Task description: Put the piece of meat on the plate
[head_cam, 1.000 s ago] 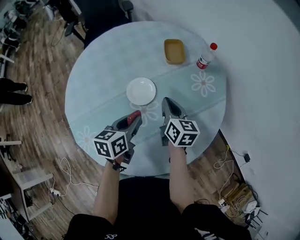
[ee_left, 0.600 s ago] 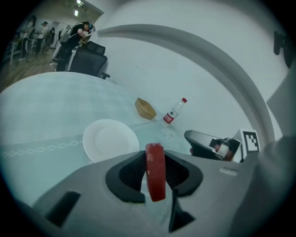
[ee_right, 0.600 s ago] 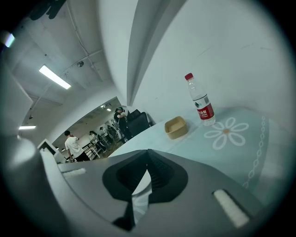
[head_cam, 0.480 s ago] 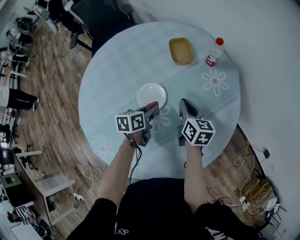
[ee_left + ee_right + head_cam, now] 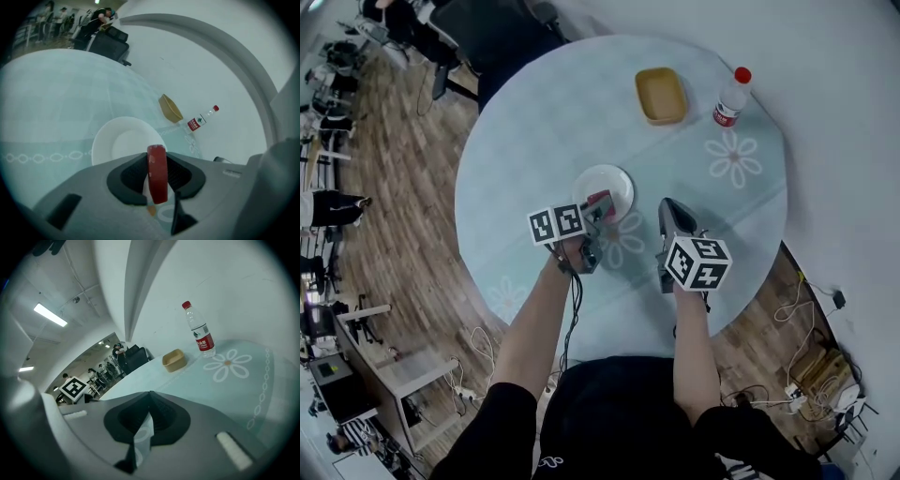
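Observation:
A red slice of meat (image 5: 157, 173) stands on edge between the jaws of my left gripper (image 5: 157, 180), which is shut on it. In the head view the meat (image 5: 601, 203) hangs over the near edge of the white plate (image 5: 614, 183). The plate (image 5: 119, 143) lies just ahead of the jaws in the left gripper view. My right gripper (image 5: 672, 214) hovers to the right of the plate, above the table, jaws together with nothing between them (image 5: 149, 420).
The round table (image 5: 534, 131) has a pale blue cloth with white flowers. A tan dish (image 5: 660, 96) and a water bottle (image 5: 729, 97) with a red cap stand at the far side. Wood floor, cables and office chairs surround the table.
My left gripper has carried the meat forward and down, from near the table's front to the near edge of the plate. The right gripper has dropped a little.

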`<state>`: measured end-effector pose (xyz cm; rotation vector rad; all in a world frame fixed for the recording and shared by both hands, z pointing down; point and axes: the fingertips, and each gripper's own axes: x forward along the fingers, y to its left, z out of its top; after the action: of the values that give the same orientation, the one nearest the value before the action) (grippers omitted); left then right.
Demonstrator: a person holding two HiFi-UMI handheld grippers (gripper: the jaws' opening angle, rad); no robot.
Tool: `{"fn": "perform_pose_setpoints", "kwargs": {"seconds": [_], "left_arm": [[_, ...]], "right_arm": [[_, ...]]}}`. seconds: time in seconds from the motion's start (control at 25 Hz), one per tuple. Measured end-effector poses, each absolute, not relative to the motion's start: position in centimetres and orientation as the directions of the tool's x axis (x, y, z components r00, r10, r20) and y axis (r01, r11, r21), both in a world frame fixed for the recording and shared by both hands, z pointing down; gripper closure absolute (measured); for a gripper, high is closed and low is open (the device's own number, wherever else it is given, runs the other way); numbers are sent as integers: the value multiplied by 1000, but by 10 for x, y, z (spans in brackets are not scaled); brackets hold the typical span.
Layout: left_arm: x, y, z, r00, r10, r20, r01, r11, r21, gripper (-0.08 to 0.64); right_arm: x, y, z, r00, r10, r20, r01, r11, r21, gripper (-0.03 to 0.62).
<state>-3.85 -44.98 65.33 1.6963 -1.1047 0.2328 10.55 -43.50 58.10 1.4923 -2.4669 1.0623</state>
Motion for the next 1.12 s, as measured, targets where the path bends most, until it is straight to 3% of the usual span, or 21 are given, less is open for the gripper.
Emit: {"fn": "perform_pose_setpoints", "kwargs": {"seconds": [0.28,0.56,0.64,0.92,1.04,1.12], "left_arm": [[-48,-451,668,536,-509,673,-789,-18,615,434],[-66,-450,667,385,-455,803,-923,-177,342,386],[-75,-447,661,305,-472,827,-952,-187,244,379],[-106,-429,639,140,-580,802,-985,3,174,373],[-115,-426,623,80,-619,781,-995,3,104,383],[-111,-424,603,104,-672,733,-989,8,147,430]], "right_arm": [[108,-435,586,-521,-742,422,-825,311,-472,586],[111,-431,581,-517,-742,426,-832,320,-452,586],[114,-428,580,-510,-743,432,-838,319,-442,586],[120,-422,576,-508,-741,440,-846,332,-418,586],[114,-420,571,-516,-737,437,-843,346,-412,586],[108,-419,566,-528,-733,429,-837,365,-407,586]]}}
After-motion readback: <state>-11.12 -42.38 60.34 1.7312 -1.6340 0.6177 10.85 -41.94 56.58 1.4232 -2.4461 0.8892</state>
